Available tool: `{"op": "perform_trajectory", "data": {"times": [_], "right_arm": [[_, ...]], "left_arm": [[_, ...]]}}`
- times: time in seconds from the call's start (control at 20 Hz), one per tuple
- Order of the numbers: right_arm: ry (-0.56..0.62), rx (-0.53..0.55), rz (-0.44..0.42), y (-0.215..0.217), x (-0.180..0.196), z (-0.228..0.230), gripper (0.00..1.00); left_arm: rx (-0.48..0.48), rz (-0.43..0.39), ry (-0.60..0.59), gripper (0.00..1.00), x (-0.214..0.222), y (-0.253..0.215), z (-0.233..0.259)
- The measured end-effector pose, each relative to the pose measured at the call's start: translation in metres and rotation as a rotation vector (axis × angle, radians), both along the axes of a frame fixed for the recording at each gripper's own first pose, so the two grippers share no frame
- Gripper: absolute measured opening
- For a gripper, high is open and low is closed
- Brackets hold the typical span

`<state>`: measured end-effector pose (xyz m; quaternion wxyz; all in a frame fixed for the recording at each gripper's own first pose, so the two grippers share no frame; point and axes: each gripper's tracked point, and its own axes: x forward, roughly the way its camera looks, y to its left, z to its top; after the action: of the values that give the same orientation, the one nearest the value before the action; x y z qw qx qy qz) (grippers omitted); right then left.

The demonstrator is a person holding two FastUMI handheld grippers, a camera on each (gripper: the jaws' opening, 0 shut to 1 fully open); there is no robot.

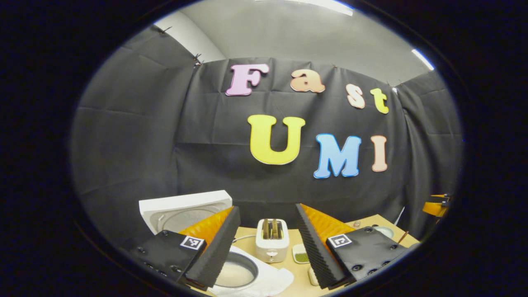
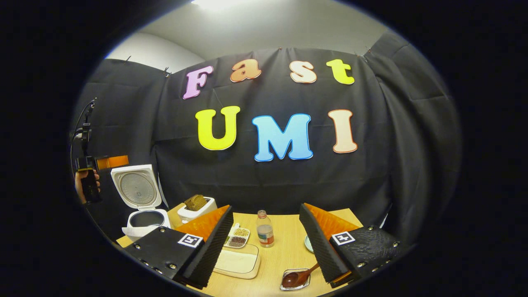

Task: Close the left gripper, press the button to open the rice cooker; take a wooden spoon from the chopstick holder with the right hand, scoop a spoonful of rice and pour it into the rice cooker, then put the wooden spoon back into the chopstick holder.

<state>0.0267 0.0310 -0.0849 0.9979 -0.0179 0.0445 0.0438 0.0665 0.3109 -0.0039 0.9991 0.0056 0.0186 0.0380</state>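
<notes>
White rice cooker [image 2: 142,206] — lid up. Brown wooden spoon [image 2: 298,278] in small holder. Left gripper [image 1: 266,251], right gripper [image 2: 266,251] — wide, empty.

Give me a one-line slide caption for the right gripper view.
Open right gripper above the table, wooden spoon in a small dish, rice cooker lid up at left.

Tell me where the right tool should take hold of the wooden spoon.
Grip the wooden spoon on its bare handle, coming down from above. Its bowl rests in a small clear dish, while the handle slants up toward the right tool, whose fingers are open, free of the table.
</notes>
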Motion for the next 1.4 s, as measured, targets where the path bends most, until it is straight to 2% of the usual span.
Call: {"op": "perform_trajectory", "data": {"times": [0.15,0.25,0.3,0.35,0.55,0.6,0.75,0.9,1.15,1.2,1.25,1.3,1.35,1.4], "right_arm": [[0.008,0.002,-0.023,-0.002,0.002,-0.003,0.98],[0.019,0.004,-0.035,-0.003,0.004,-0.005,0.98],[0.025,0.005,-0.041,-0.004,0.006,-0.009,0.98],[0.035,0.006,-0.054,-0.006,0.008,-0.011,0.98],[0.071,0.023,-0.077,-0.011,0.010,-0.026,0.98],[0.087,0.028,-0.082,-0.012,0.011,-0.030,0.98],[0.121,0.051,-0.093,-0.012,0.016,-0.038,0.98],[0.129,0.049,-0.099,-0.013,0.023,-0.039,0.98],[0.128,0.057,-0.090,-0.011,0.033,-0.035,0.98],[0.129,0.060,-0.088,-0.010,0.034,-0.035,0.98],[0.132,0.060,-0.085,-0.010,0.034,-0.037,0.98],[0.135,0.055,-0.087,-0.011,0.034,-0.039,0.98],[0.133,0.058,-0.085,-0.012,0.033,-0.038,0.98],[0.131,0.067,-0.083,-0.011,0.032,-0.038,0.98]], "left_arm": [[0.008,0.039,-0.013,0.94,0.021,0.034,0.014],[0.023,0.082,-0.016,0.90,0.036,0.062,0.017],[0.029,0.115,-0.015,0.93,0.044,0.078,0.017],[0.022,0.136,-0.011,0.91,0.051,0.092,0.015],[-0.005,0.196,0.003,0.93,0.082,0.134,0.009],[0.004,0.230,0.004,0.95,0.087,0.147,0.011],[-0.014,0.345,0.029,0.93,0.106,0.188,0.000],[-0.056,0.412,0.070,0.93,0.124,0.209,-0.016],[-0.040,0.454,0.147,0.91,0.136,0.220,-0.045],[-0.046,0.474,0.173,0.93,0.133,0.223,-0.051],[-0.031,0.480,0.150,0.94,0.135,0.226,-0.049],[-0.037,0.490,0.163,0.89,0.134,0.224,-0.051],[-0.030,0.499,0.153,0.94,0.134,0.223,-0.049],[-0.033,0.502,0.156,0.93,0.129,0.215,-0.051]]}}
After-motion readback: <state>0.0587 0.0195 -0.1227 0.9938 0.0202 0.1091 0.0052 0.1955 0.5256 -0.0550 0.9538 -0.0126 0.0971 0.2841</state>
